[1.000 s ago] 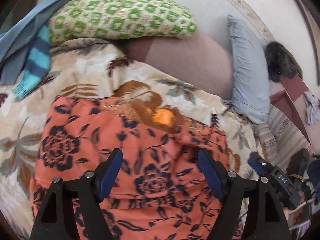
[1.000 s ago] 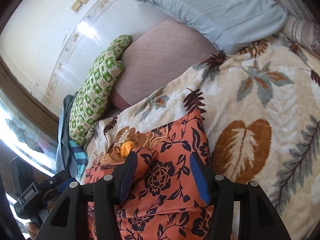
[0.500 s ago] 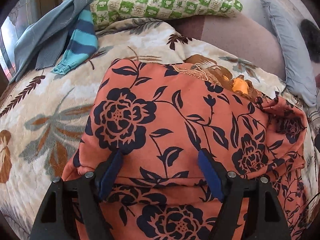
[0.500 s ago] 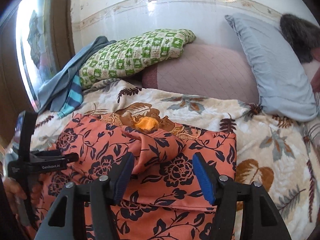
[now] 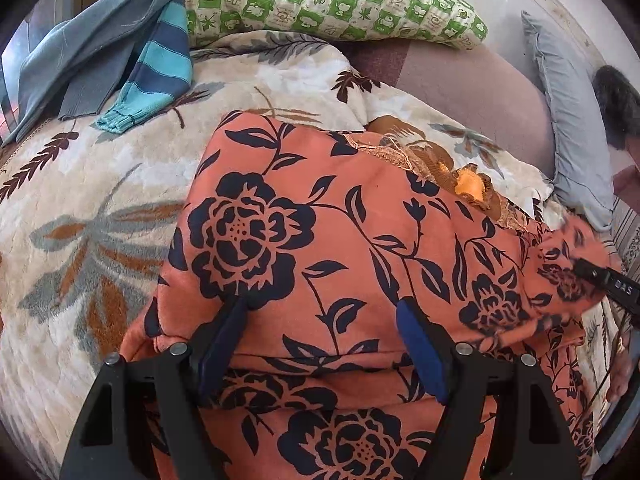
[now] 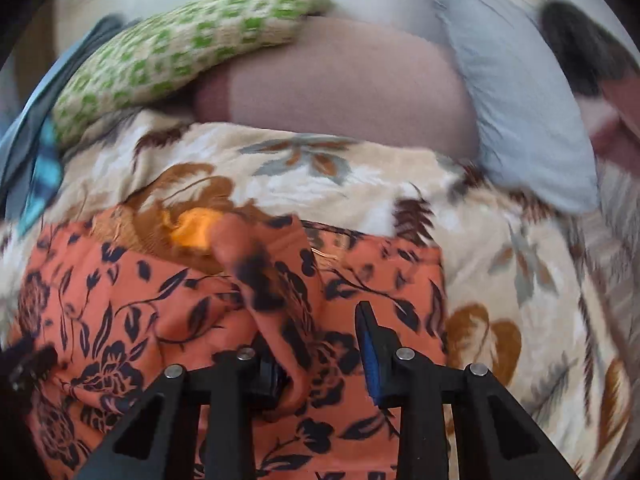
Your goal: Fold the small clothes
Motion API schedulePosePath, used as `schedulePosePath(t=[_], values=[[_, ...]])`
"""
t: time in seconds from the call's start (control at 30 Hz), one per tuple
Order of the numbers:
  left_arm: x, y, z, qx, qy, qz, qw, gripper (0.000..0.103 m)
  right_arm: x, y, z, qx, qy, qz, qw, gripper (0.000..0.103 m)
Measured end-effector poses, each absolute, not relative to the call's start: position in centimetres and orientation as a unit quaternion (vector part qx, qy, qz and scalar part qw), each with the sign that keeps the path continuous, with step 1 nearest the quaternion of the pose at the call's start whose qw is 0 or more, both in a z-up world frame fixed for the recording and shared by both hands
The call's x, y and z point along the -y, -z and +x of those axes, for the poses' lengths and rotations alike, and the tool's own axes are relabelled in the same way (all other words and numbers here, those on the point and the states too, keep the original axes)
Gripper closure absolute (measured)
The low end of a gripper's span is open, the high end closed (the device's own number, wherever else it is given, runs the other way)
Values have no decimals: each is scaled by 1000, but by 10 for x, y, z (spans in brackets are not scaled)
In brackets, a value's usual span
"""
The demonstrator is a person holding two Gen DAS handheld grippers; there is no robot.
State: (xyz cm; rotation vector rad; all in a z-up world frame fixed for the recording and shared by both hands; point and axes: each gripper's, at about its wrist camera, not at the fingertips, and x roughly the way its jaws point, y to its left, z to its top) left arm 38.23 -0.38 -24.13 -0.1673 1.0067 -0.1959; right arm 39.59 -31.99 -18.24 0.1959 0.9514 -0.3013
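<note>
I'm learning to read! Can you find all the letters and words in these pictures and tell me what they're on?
"DAS": white letters on the black right gripper, at the right edge of the left wrist view; the rest is cut off.
Orange flowered garment: pattern only, no words.
Green checked pillow: small pictures, no letters.
Right wrist view: too blurred, no text readable.

Left gripper (image 5: 320, 340) apparently open over orange garment (image 5: 360, 240).
</note>
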Motion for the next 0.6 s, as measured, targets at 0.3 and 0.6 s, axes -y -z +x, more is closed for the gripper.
schedulePosePath(t=[0.3,0.6], values=[[3,236,373,-476,83,-77,872,25,385,180,304,-438,169,207,858,42],[6,242,377,-485,74,-49,870,25,313,211,393,-500,87,142,850,43]])
